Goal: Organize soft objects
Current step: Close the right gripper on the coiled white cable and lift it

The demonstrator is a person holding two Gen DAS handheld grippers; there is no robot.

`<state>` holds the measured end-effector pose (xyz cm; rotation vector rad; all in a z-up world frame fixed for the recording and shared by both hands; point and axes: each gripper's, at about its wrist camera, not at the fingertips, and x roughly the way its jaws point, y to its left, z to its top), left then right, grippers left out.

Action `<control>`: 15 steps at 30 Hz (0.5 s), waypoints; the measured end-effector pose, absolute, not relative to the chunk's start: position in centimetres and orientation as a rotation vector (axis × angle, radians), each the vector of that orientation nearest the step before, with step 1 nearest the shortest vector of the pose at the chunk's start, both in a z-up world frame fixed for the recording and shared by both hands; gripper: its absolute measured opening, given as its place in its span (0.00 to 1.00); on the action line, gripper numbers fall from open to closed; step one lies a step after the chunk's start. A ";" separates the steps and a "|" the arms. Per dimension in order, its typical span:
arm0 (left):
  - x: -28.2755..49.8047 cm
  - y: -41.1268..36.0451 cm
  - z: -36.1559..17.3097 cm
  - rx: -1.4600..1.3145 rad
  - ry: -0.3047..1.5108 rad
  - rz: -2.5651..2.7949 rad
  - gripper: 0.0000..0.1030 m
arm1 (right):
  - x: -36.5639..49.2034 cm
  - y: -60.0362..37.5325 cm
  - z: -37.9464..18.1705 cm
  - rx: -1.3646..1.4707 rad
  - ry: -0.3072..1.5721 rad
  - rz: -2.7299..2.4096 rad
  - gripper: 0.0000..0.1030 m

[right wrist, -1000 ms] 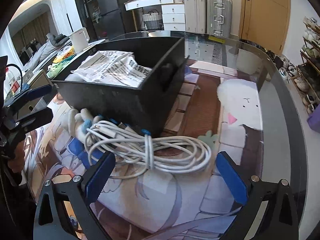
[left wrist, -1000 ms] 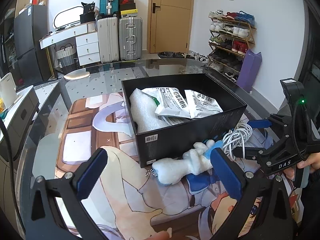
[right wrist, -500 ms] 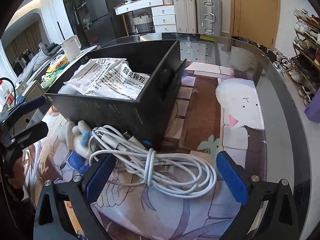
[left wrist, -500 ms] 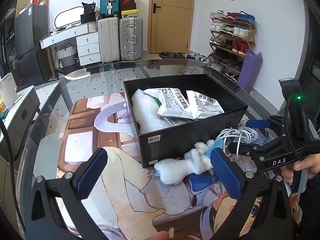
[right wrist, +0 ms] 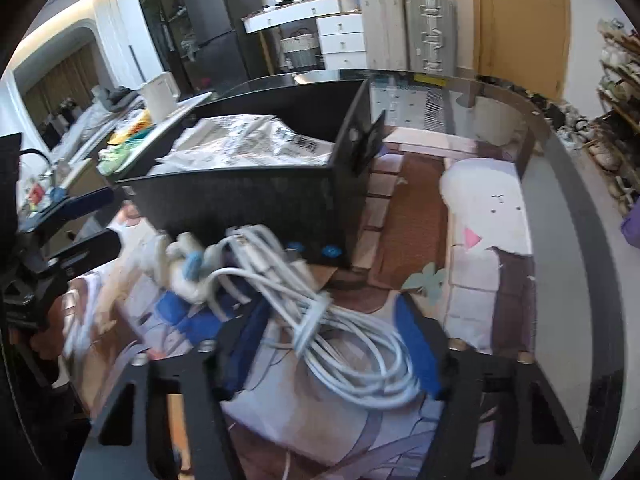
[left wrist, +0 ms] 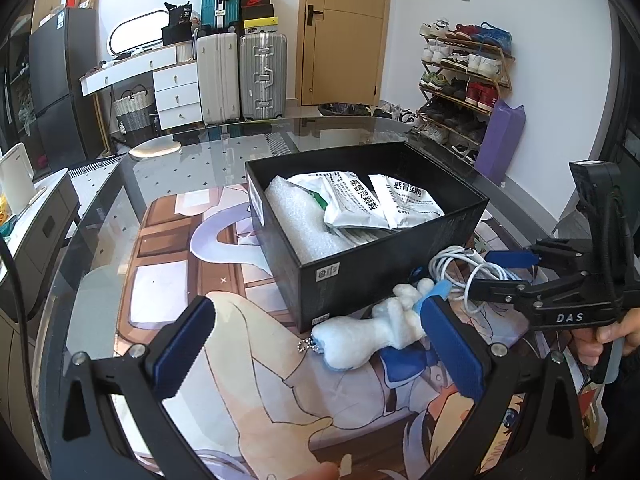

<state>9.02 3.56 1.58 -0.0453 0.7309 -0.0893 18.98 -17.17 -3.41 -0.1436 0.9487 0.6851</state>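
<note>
1. Here your right gripper [right wrist: 332, 344] has its blue fingers [right wrist: 416, 344] partly drawn in around the coiled white cable [right wrist: 352, 344]; the view is motion-blurred, so you cannot tell whether the pads actually press the cable.
2. From the left wrist view, your right gripper [left wrist: 496, 274] reaches in from the right edge, roughly level with the table, its two fingers stacked one above the other with the cable [left wrist: 464, 272] between them, and your right hand [left wrist: 608, 340] grips the handle.
3. Your left gripper [left wrist: 316, 350] is spread wide and holds nothing; its right pad [left wrist: 452, 348] sits just beside the white plush toy [left wrist: 368, 334], and contact cannot be judged.
4. The plush toy lies flat on the printed anime mat [left wrist: 168, 288], just in front of the black box [left wrist: 384, 272]; its long axis runs from the keychain end at lower left up toward the cable at upper right.
5. The cable bundle rests on the mat just beside the box's near corner, its loops stretching away from the box toward your right gripper.
6. Inside the box lie white foam wrap [left wrist: 296, 220] and printed medicine packets [left wrist: 360, 204].
</note>
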 end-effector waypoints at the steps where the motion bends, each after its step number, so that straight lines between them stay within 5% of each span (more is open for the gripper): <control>1: 9.0 3.5 1.6 -0.045 0.732 -0.089 1.00 | 18.8 -17.1 -3.3 -0.154 0.951 0.697 0.50; 15: 8.8 3.1 1.6 -0.032 0.745 -0.102 1.00 | 16.3 -15.8 -3.6 -0.264 0.918 0.796 0.47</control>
